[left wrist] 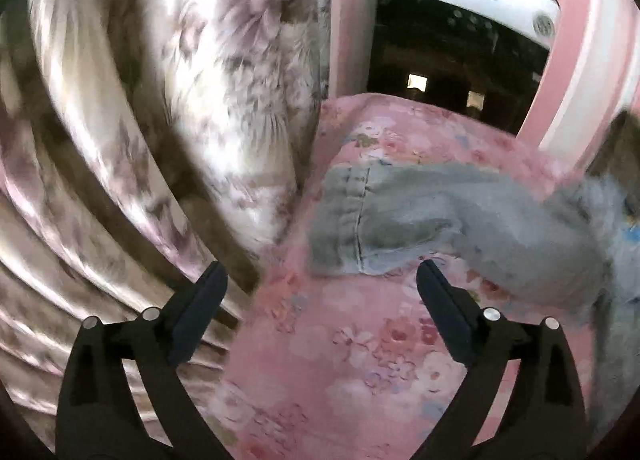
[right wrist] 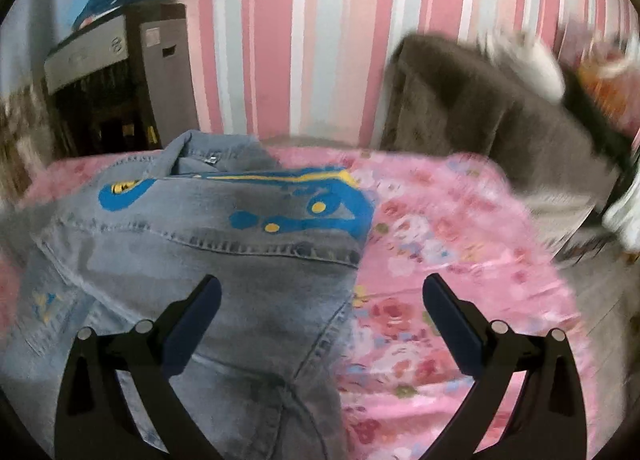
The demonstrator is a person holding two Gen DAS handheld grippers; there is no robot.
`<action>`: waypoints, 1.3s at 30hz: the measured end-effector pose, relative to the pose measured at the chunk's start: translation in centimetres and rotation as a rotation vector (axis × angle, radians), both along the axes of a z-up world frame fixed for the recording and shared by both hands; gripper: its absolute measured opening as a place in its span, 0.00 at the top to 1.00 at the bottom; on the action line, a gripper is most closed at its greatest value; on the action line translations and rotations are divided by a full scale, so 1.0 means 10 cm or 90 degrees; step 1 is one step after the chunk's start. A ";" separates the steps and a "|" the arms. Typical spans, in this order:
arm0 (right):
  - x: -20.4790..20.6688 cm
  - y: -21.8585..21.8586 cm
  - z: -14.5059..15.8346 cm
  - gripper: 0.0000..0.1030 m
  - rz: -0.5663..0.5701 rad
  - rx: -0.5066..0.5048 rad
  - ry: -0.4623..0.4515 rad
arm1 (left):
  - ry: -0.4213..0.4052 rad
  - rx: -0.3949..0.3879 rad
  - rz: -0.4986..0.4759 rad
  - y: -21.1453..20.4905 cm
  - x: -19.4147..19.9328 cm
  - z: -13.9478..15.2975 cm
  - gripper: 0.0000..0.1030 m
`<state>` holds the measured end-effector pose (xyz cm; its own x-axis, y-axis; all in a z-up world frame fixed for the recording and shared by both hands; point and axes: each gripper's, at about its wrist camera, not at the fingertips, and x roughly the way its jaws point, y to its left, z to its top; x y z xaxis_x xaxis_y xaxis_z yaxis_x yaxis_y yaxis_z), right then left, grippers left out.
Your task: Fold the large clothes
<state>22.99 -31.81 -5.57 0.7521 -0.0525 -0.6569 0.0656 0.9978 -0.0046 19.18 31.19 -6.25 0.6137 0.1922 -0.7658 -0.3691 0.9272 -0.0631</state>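
The left claw (left wrist: 322, 280) gapes wide and empty, a sleeve cuff (left wrist: 344, 220) just ahead; pinch cuff edge squarely. The right claw (right wrist: 322, 296), equally wide and empty, hovers over the jacket (right wrist: 200, 260)

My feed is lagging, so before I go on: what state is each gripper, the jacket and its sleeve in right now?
Left gripper: open, holding nothing, above the bedspread.
Right gripper: open, holding nothing.
Light blue denim jacket with blue and yellow print: lying on the bed, not yet folded up.
Denim sleeve with stitched cuff: stretched out, ungripped.
Pink floral bedspread: spread under the jacket.
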 end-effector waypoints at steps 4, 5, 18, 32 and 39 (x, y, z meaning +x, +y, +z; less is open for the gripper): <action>0.22 -0.16 -0.15 0.02 -0.010 0.066 0.041 | 0.025 -0.008 0.022 0.01 0.13 -0.11 0.08; 0.24 -0.16 -0.18 0.02 -0.013 0.065 0.042 | 0.030 -0.022 0.025 0.01 0.18 -0.14 0.08; 0.40 -0.15 -0.37 0.44 0.001 0.033 0.085 | 0.038 -0.128 0.036 -0.05 0.82 -0.43 0.55; 0.51 -0.32 -0.44 0.50 0.013 -0.002 0.110 | -0.085 0.063 -0.043 -0.39 0.85 0.66 0.58; 0.54 -0.26 -0.45 0.50 0.036 -0.053 0.110 | -0.170 0.181 -0.147 -1.33 0.69 1.28 0.58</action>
